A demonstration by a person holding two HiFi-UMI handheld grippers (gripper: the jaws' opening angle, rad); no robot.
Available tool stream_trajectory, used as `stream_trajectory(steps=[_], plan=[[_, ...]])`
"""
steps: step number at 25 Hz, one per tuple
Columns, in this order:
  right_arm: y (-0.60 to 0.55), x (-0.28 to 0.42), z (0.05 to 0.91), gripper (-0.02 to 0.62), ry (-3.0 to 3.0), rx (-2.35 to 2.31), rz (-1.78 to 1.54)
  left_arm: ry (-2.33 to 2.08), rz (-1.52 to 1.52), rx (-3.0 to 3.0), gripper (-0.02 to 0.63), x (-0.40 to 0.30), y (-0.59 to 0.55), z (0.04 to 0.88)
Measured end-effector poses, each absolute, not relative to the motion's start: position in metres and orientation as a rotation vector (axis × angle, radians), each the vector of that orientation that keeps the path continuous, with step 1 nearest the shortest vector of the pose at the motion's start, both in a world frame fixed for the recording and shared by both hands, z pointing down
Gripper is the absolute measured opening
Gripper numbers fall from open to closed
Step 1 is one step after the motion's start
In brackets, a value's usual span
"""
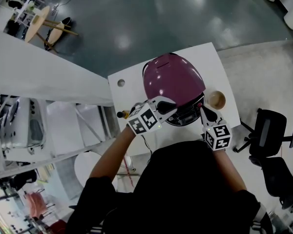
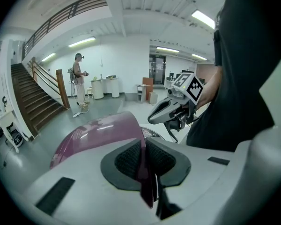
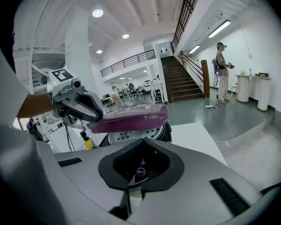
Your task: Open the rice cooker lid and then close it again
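Note:
The rice cooker stands on the white table point(image 1: 132, 79), its purple lid point(image 1: 173, 77) tilted up a little at the front. In the right gripper view the lid point(image 3: 131, 116) hangs above a perforated inner plate point(image 3: 131, 136). My left gripper point(image 1: 172, 106) is shut on the lid's front left edge. The thin purple rim point(image 2: 143, 165) runs between its pads point(image 2: 126, 159). My right gripper point(image 1: 201, 107) is shut and holds nothing. Its tips rest at the cooker's front control panel point(image 1: 188, 115), with a round button point(image 3: 140, 171) just beyond them.
A wooden bowl point(image 1: 216, 99) sits right of the cooker. A round hole point(image 1: 120, 82) marks the table's far left, and a small yellow-black plug point(image 1: 121, 114) hangs at its left edge. A black office chair point(image 1: 273, 135) stands to the right. White shelving is on the left.

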State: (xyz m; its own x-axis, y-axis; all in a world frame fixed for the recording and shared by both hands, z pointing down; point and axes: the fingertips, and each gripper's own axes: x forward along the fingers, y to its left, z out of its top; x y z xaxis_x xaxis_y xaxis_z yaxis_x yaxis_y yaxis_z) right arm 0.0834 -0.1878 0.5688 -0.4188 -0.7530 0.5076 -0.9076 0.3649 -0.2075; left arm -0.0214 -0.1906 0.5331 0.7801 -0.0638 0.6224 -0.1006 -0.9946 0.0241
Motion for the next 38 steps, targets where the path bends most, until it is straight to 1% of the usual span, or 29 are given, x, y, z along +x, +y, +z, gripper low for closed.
stream_trajectory(steps=[3,9,21,31,38], plan=[[-0.189,0.087,0.568,0.000,-2.290,1.457,0.621,-0.140,0.993,2.897,0.017,-0.020,-0.190,0.538],[-0.192,0.091,0.572,0.000,-2.274,1.459,0.611,-0.160,0.951,2.851,0.012,-0.020,-0.193,0.547],[-0.196,0.094,0.581,0.000,-2.264,1.446,0.659,-0.151,1.074,2.747,0.005,-0.019,-0.186,0.583],[-0.200,0.105,0.586,0.000,-2.255,1.458,0.686,-0.257,1.162,2.672,0.003,-0.015,-0.186,0.598],[-0.201,0.104,0.588,0.000,-2.261,1.437,0.699,-0.288,1.353,2.653,0.003,-0.011,-0.185,0.601]])
